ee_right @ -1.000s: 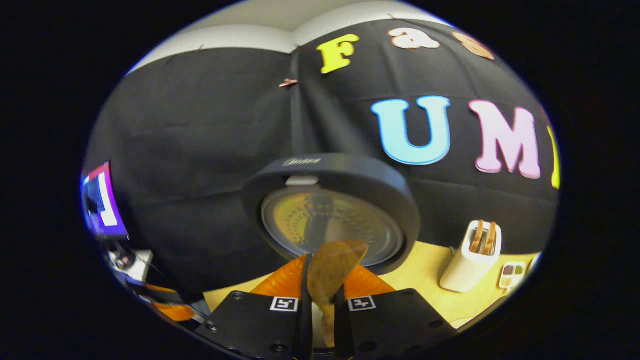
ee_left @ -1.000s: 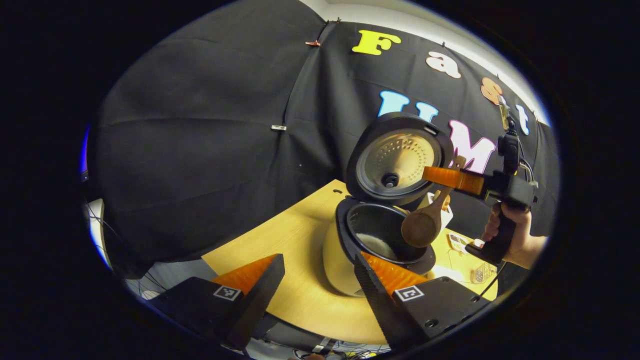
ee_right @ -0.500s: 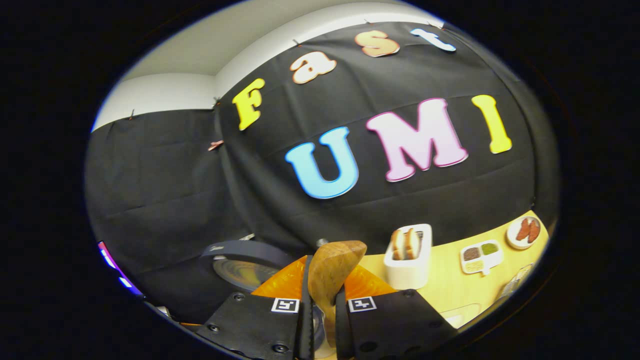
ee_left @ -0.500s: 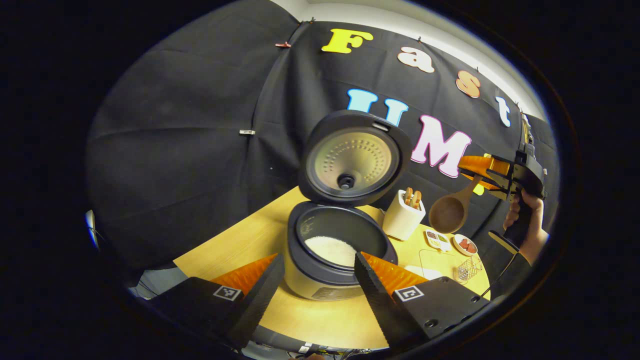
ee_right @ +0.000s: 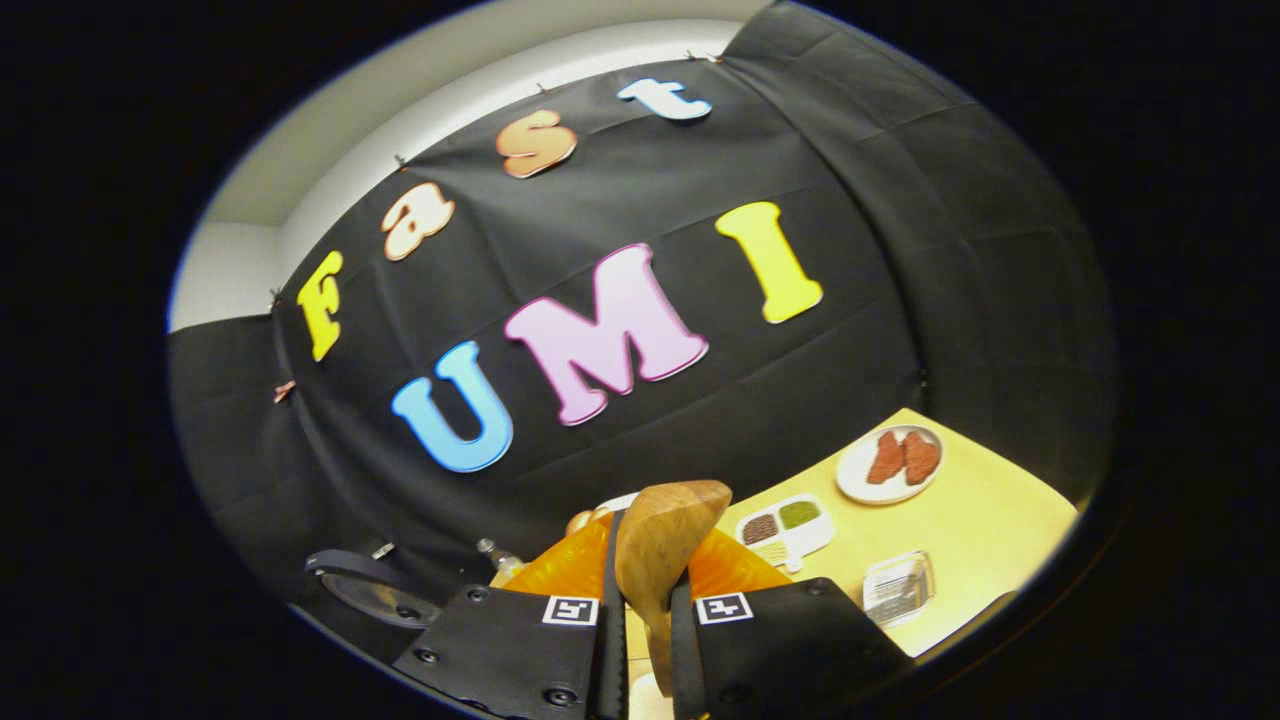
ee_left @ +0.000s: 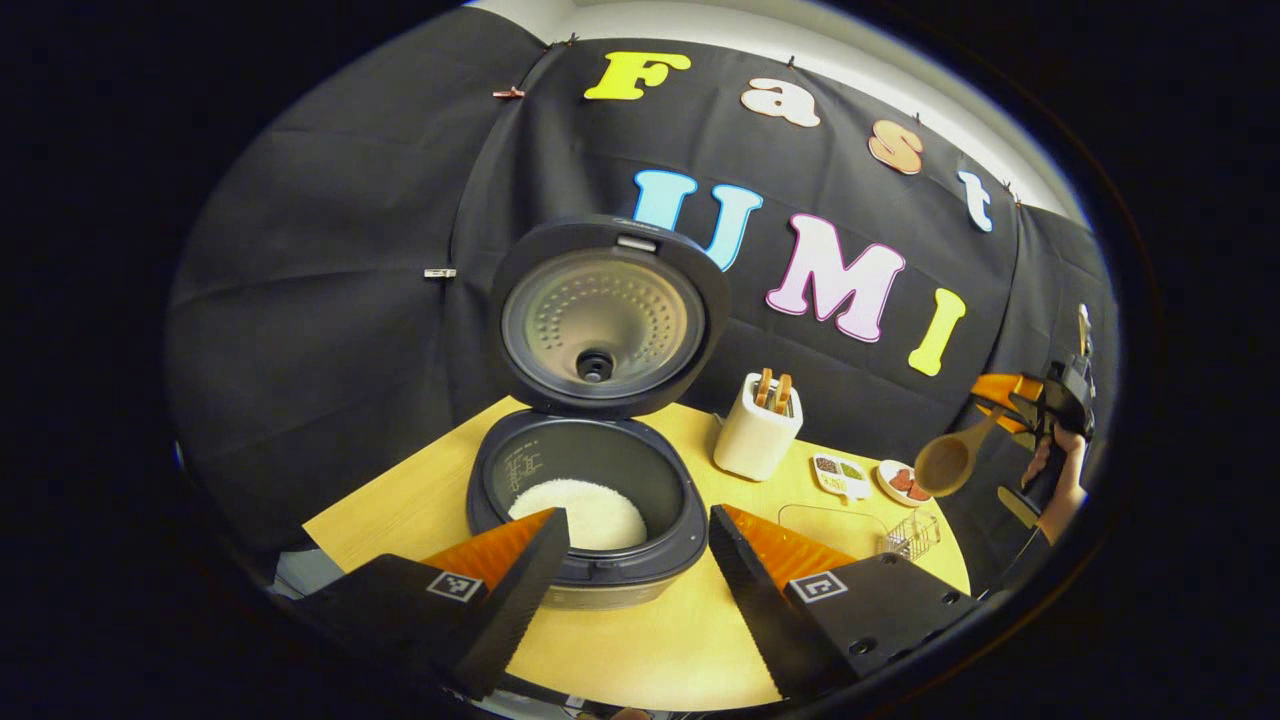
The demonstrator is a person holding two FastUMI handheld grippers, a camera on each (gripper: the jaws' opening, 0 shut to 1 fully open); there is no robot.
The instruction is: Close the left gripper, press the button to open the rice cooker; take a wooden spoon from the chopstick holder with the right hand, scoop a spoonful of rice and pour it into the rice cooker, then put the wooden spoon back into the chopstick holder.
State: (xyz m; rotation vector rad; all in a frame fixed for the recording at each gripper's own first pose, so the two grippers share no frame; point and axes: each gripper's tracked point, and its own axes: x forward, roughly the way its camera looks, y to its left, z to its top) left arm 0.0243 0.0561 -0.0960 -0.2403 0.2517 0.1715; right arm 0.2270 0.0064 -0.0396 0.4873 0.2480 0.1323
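Observation:
The rice cooker (ee_left: pixel 590 560) stands on the table with its lid (ee_left: pixel 600 320) raised, and white rice (ee_left: pixel 580 510) lies in the pot. My left gripper (ee_left: pixel 635 515) is open right in front of the cooker with nothing between its fingers. The white chopstick holder (ee_left: pixel 757 437), with wooden utensils in it, stands to the right of the cooker. Far right and raised above the table, a hand (ee_left: pixel 1058 485) holds my right gripper (ee_left: pixel 1005 400), shut on the handle of the wooden spoon (ee_left: pixel 945 462). In the right gripper view the spoon (ee_right: pixel 660 545) sticks up between the fingers of the right gripper (ee_right: pixel 645 600).
A divided dish (ee_right: pixel 785 527), a small plate with red food (ee_right: pixel 890 462) and a small clear container (ee_right: pixel 895 588) sit on the yellow table (ee_right: pixel 990 520) right of the holder. The cooker lid (ee_right: pixel 365 590) is at the lower left of the right gripper view.
The right gripper has carried the spoon from over the open cooker away to the right, past the chopstick holder. The left gripper stays open; its view has turned right.

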